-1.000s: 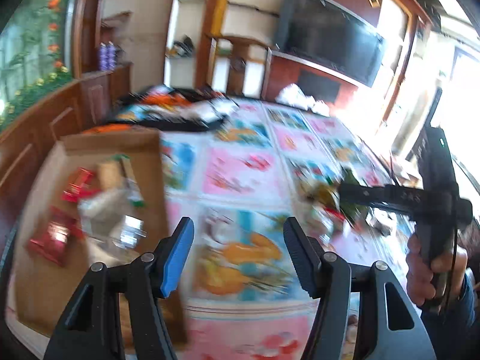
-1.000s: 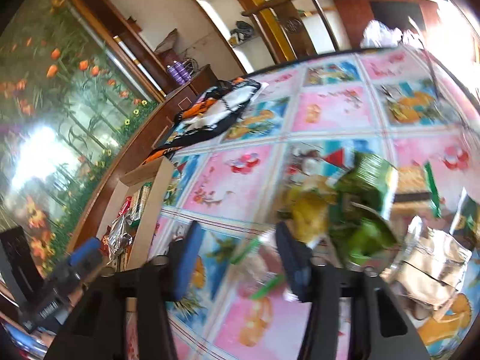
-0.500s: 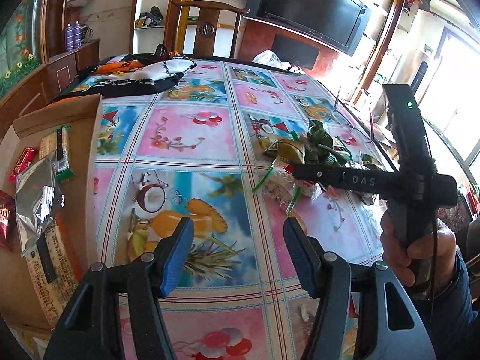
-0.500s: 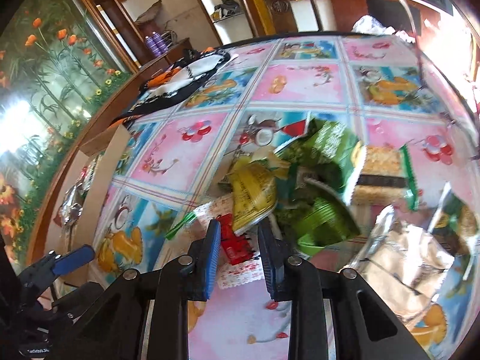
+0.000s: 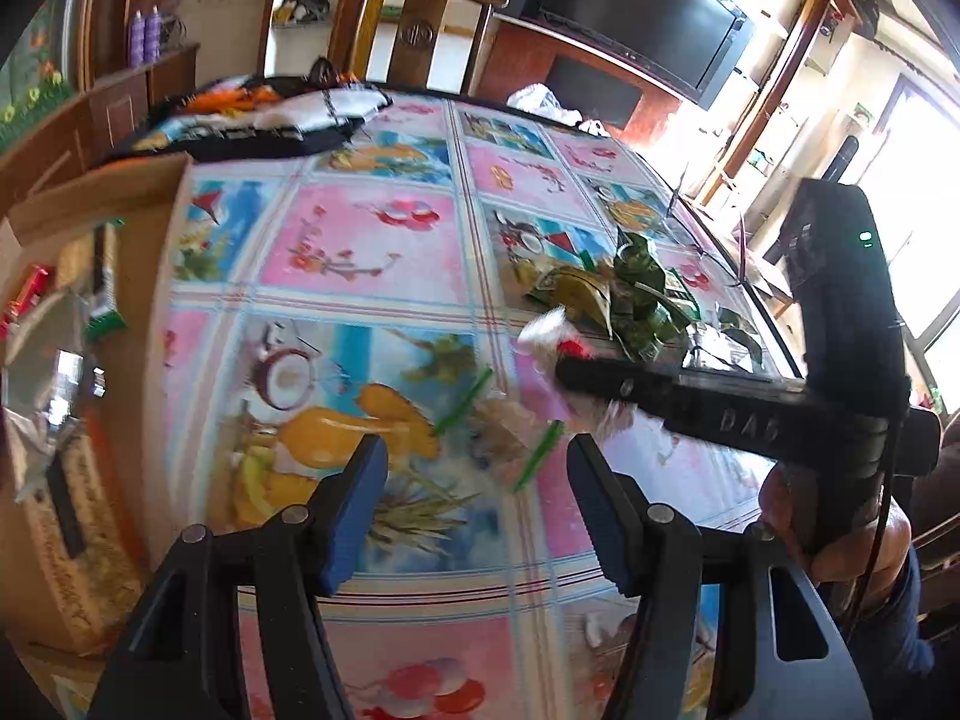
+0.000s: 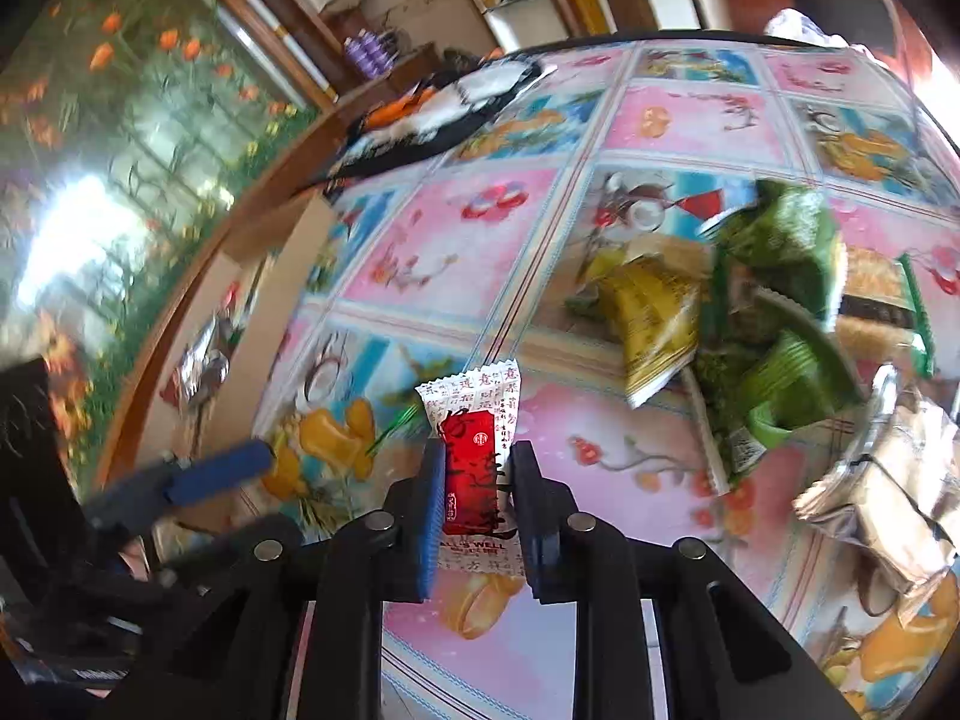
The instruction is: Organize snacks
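Observation:
My right gripper [image 6: 477, 468] is shut on a red and white snack packet [image 6: 474, 474] and holds it above the table. It also shows in the left wrist view [image 5: 570, 354], with the packet [image 5: 549, 333] at its tip. My left gripper [image 5: 471, 480] is open and empty, low over the tablecloth. A clear packet with green ends [image 5: 498, 420] lies just ahead of it. A pile of green and yellow snack packets [image 6: 738, 312] lies to the right. A cardboard box [image 5: 138, 276] with several snacks stands at the left.
Silver foil packets [image 6: 888, 480] lie at the far right. A black, white and orange cloth [image 5: 264, 120] lies at the table's far left. A wooden chair [image 5: 414, 30] stands behind the table. A white bag [image 5: 534, 102] sits at the far edge.
My right gripper closed on the red and white packet and lifted it off the table. My left gripper shifted slightly and stayed open.

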Motion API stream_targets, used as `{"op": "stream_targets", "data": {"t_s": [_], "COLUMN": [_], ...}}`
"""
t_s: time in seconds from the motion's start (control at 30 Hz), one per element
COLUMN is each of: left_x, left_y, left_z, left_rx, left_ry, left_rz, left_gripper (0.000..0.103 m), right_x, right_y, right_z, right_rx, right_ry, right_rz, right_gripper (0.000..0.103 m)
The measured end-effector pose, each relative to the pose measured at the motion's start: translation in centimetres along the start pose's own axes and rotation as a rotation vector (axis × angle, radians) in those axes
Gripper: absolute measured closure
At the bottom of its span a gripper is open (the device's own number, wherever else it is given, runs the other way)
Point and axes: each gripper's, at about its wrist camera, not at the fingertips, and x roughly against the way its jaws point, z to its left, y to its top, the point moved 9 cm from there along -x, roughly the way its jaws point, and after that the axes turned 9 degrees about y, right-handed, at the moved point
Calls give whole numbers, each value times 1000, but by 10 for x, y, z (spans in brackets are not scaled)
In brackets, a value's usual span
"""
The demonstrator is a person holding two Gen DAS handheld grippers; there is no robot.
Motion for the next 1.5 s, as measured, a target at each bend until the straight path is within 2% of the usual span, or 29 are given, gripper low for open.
{"op": "stream_targets", "data": {"t_s": [0.2, 0.27, 0.3, 0.33, 0.43, 0.57, 0.7, 0.8, 1.13, 1.4, 1.5], "left_x": [-24, -33, -34, -36, -43, -51, -54, -58, -56, -43, -41], "left_y": [-3, -3, -1, 1, 7, 15, 19, 24, 27, 35, 36], "left_z": [-12, -15, -17, -19, -22, -25, -25, -27, -20, -11, -9], "left_rx": [64, 63, 51, 35, -9, -99, -133, -160, -135, -109, -119], "left_ry": [-45, -17, 4, 24, 72, 129, 118, 123, 90, 88, 110], "left_rz": [90, 103, 91, 82, 72, 48, 52, 26, -18, -67, -82], "left_gripper": [42, 42, 46, 55, 62, 62, 62, 64, 65, 65, 65], "right_x": [20, 23, 24, 25, 29, 32, 32, 31, 27, 21, 19], "right_y": [10, 12, 13, 14, 15, 17, 16, 15, 14, 13, 13], "right_z": [-12, -13, -13, -13, -15, -15, -15, -16, -16, -15, -15], "right_rx": [-52, -62, -65, -68, -75, -81, -83, -85, -89, -67, -61], "right_ry": [-39, -41, -35, -34, -29, -26, -27, -27, -33, -52, -60], "right_rz": [-71, -83, -86, -91, -103, -114, -113, -110, -106, -99, -98], "right_gripper": [80, 80, 80, 80, 80, 80, 80, 80, 80, 80, 80]}}
